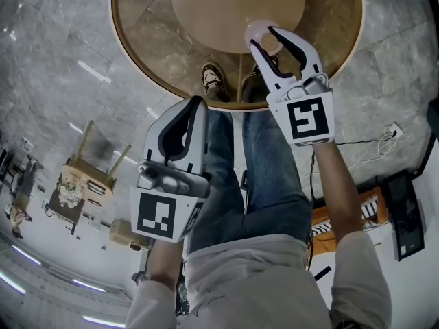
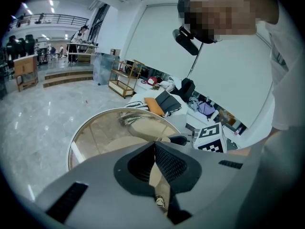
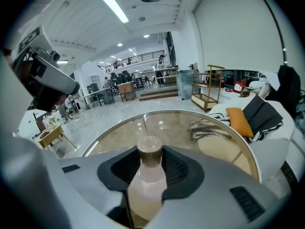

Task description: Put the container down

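The container is a small bottle with a pale, milky-pink body and a round brownish cap. Its cap end points away from the right gripper, out past the fingertips.

The person stands at the near rim of a round glass desk. The right forearm reaches forward, and its gripper is held over the desk's near edge. The left gripper hangs lower and closer to the body, beside the person's left thigh and short of the desk.

The right fingers pinch the container across its body, one ribbed pad on each side, with the neck and cap between the tips. The container is above the glass near the rim; I cannot tell whether it touches the glass. The left fingers are pressed together at their tips with nothing between them
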Action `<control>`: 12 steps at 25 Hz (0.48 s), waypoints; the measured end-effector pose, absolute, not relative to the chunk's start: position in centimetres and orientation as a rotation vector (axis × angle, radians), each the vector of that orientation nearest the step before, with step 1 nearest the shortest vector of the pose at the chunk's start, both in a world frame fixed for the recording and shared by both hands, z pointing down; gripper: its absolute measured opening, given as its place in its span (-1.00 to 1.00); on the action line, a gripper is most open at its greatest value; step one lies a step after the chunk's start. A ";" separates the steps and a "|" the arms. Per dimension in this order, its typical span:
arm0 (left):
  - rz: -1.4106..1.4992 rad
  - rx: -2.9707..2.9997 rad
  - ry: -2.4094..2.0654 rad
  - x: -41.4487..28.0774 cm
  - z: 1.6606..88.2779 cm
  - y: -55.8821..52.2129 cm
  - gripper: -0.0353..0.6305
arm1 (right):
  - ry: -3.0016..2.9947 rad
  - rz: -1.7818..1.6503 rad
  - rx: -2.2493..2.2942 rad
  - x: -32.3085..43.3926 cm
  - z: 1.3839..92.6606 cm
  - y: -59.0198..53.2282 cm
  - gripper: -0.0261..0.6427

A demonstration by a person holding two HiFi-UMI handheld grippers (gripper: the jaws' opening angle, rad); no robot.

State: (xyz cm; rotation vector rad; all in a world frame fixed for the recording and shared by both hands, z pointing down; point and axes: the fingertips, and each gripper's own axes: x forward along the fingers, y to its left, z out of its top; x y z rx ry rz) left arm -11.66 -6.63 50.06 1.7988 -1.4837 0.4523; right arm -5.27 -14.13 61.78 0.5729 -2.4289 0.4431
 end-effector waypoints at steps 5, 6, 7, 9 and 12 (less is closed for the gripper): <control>0.463 1.801 -1.483 -11.1 50.2 -6.4 -0.84 | -2.432 0.426 0.580 -5.7 62.6 -14.6 -0.48; 0.444 1.795 -1.485 -11.1 50.2 -6.4 -0.84 | -2.430 0.424 0.582 -5.8 62.8 -14.8 -0.48; 0.427 1.790 -1.489 -11.1 50.2 -6.4 -0.84 | -2.427 0.422 0.584 -5.8 62.9 -14.9 -0.48; 0.399 1.783 -1.498 -11.1 50.1 -6.4 -0.84 | -2.426 0.416 0.586 -6.0 63.2 -15.1 -0.48; 0.380 1.781 -1.501 -11.1 50.3 -6.5 -0.84 | -2.432 0.391 0.593 -6.4 63.5 -15.4 -0.48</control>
